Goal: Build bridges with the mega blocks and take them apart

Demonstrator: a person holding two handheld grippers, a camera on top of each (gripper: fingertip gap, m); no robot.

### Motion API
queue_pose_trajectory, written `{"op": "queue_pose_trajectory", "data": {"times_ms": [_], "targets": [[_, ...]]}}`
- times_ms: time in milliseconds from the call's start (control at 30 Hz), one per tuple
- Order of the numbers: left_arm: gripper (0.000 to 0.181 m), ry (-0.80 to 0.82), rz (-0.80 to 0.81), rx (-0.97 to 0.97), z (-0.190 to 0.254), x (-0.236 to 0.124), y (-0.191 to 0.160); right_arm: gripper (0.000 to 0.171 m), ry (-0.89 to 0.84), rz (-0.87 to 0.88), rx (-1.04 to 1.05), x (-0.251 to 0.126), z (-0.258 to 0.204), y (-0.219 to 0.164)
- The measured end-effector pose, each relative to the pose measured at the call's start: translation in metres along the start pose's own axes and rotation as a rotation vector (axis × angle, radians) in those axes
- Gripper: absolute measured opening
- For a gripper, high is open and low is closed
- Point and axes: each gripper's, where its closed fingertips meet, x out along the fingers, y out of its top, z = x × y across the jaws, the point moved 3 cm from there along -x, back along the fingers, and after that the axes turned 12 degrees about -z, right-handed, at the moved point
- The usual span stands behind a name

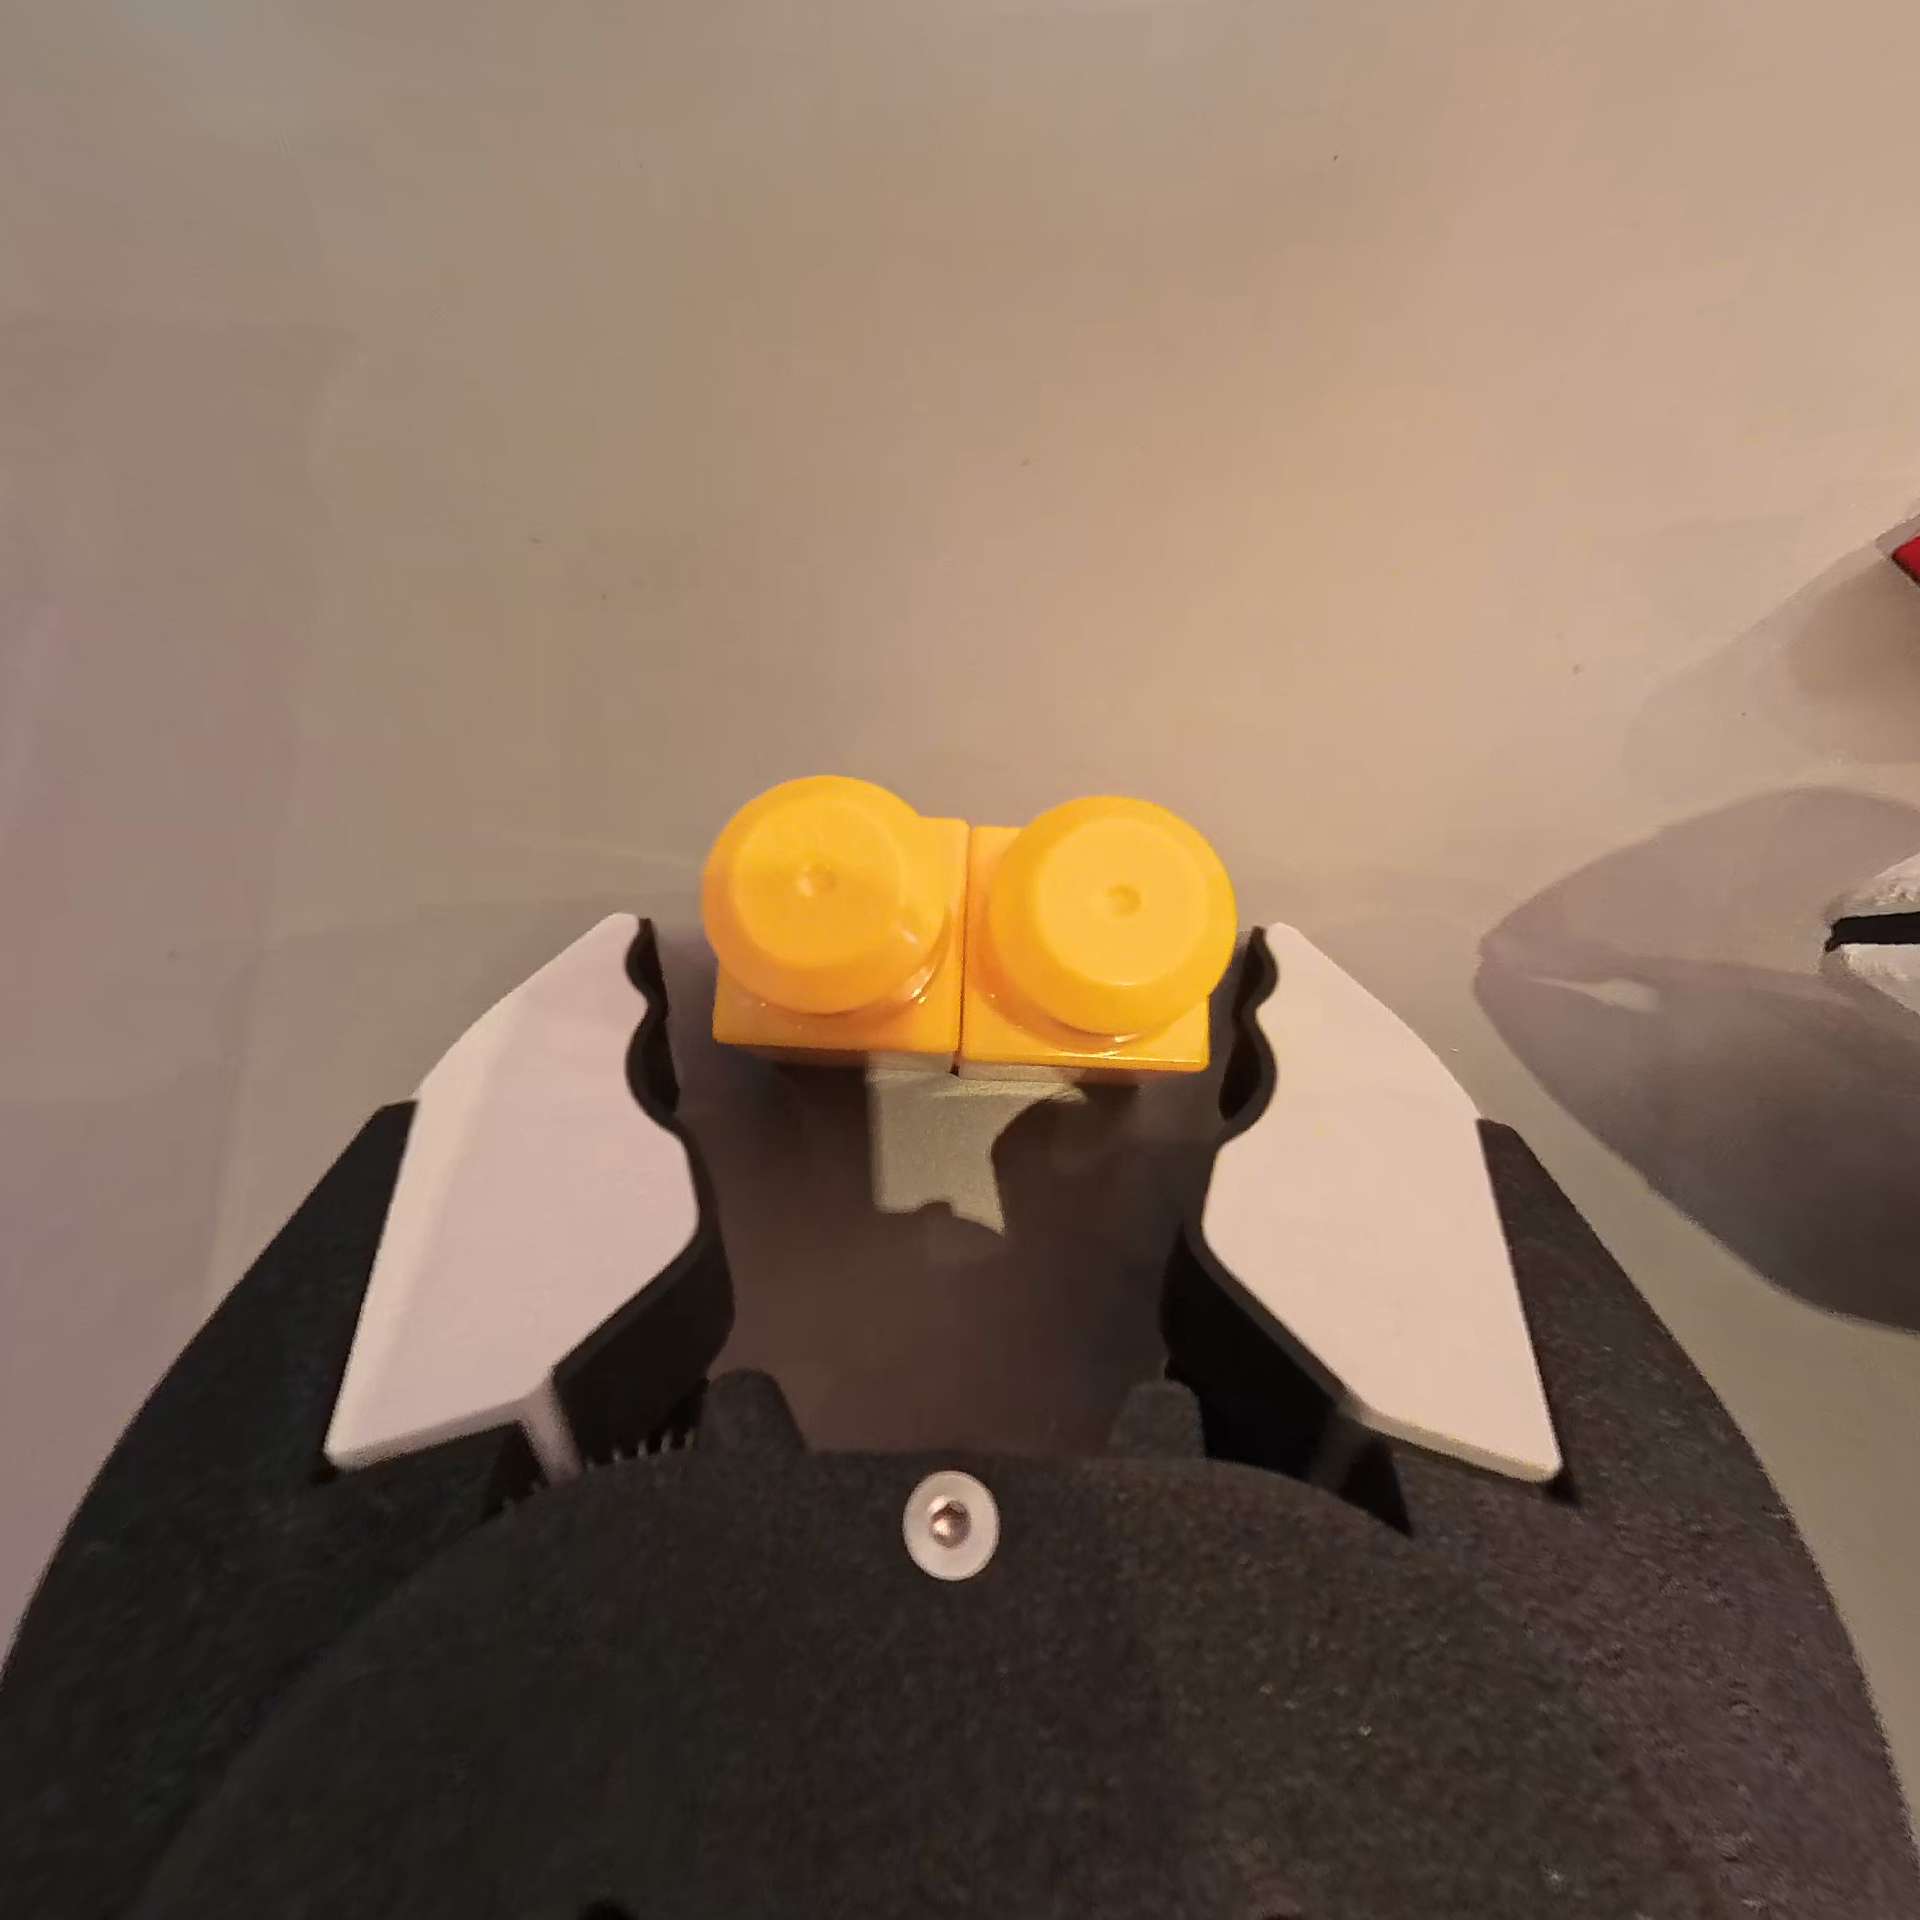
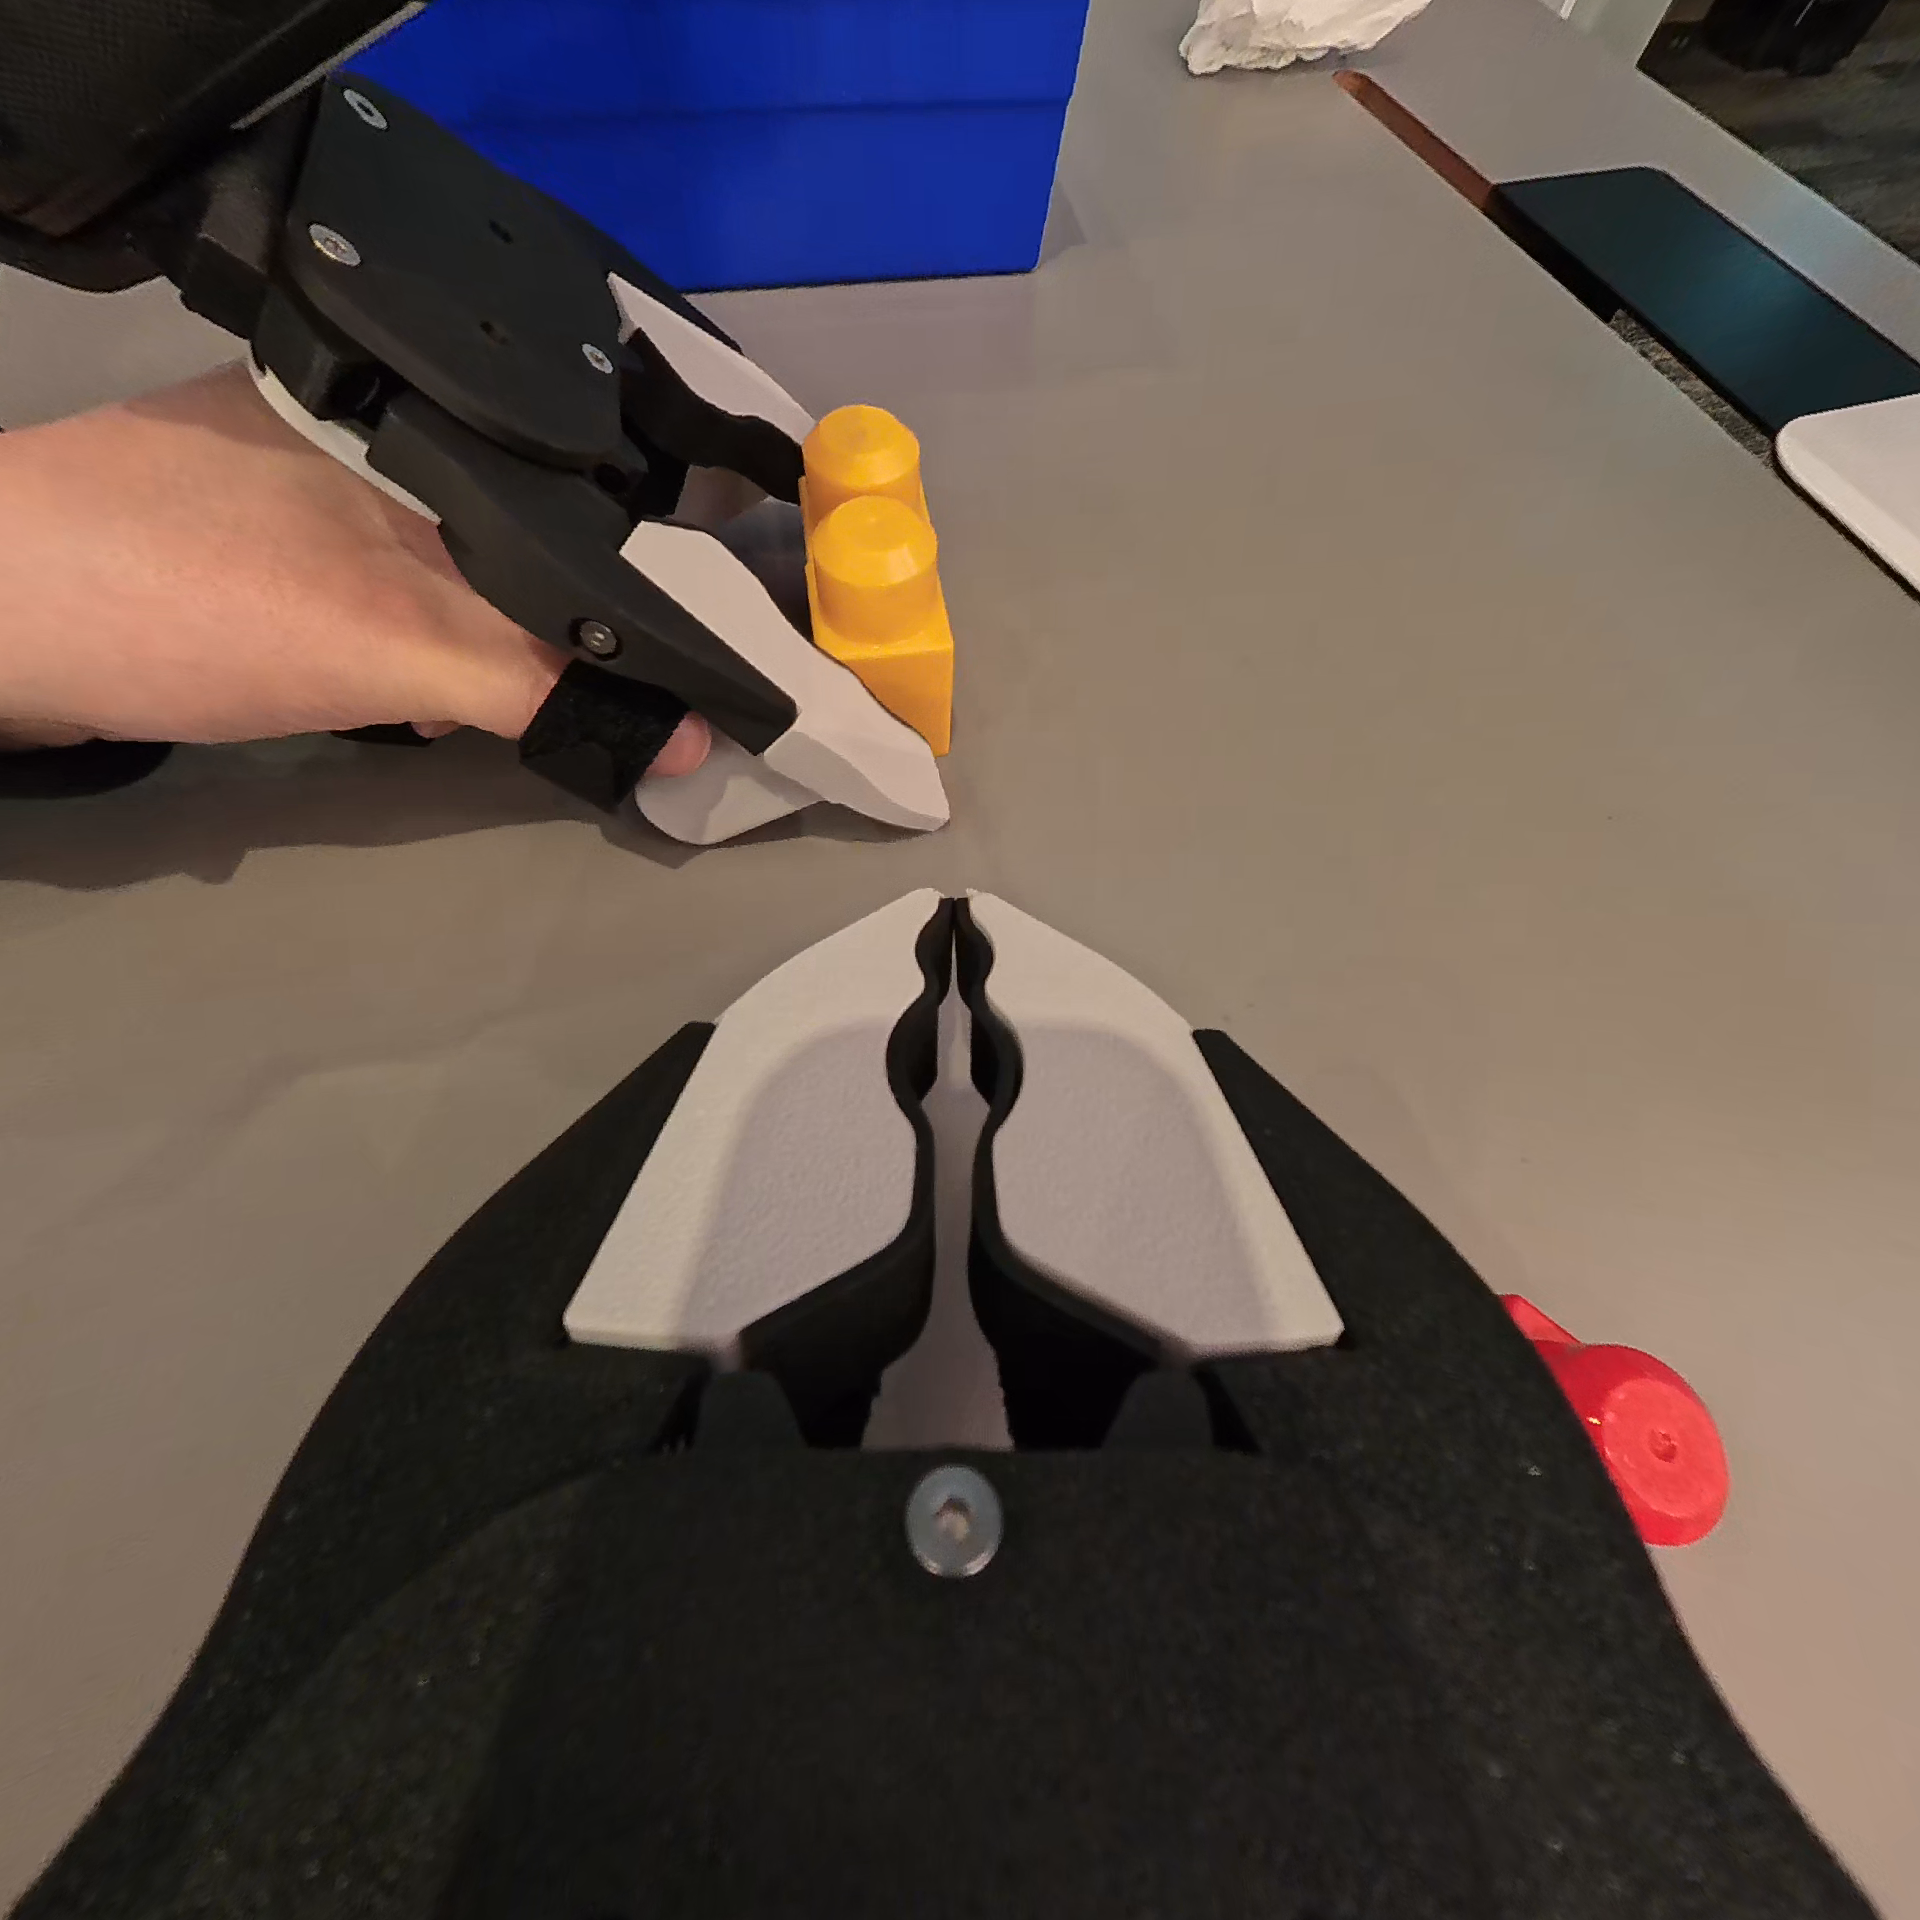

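Left tool [image 1: 951,971]: its fingers stand wide apart, one on each side of the yellow blocks [image 1: 966,935]. From its own view there is a small gap on both sides. From the right wrist view the near fingertip [image 2: 883,769] lies right at the foot of the blocks and rests on the surface [image 2: 1351,727]; I cannot tell if it really touches them.

Yellow blocks: two single-stud pieces, upright, pressed side by side with a thin seam between them. They stand on the grey surface, between the fingers of the left tool [image 2: 831,613]. In the right wrist view they [image 2: 878,582] appear one behind the other, studs up.

Right tool [image 2: 954,914]: its fingers are closed together, tips nearly meeting, with nothing between them. It points toward the yellow blocks and stays a little apart from them, low over the surface.

Red block [image 2: 1652,1444]: it lies on its side on the surface, at the right of the right tool and partly hidden behind its body. Well apart from the yellow ones.

Hand [image 2: 239,582]: a bare hand holds the left tool from below, with one finger in a black strap.

Behind: a blue box [image 2: 810,135] stands on the surface beyond the left tool. A crumpled white cloth [image 2: 1278,31] lies farther back, and a dark flat device [image 2: 1704,281] is near the right edge.
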Motion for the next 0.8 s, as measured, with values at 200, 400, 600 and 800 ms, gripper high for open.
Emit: {"op": "queue_pose_trajectory", "data": {"times_ms": [200,400,600,800], "targets": [[0.091,-0.006,0.012,0.010,0.001,-0.001,0.001,0.000,-0.001,0.001,0.000,-0.001,0.000,0.000],[0.090,-0.010,0.012,0.015,0.001,-0.001,0.001,0.000,-0.004,0.002,0.001,-0.002,0.001,0.001],[0.089,-0.048,0.009,0.068,0.003,-0.001,0.001,0.000,-0.031,0.026,0.023,-0.008,0.007,0.002],[0.079,-0.116,0.012,0.140,0.006,-0.004,0.000,0.000,-0.167,0.082,0.058,-0.036,0.027,0.004]]}}
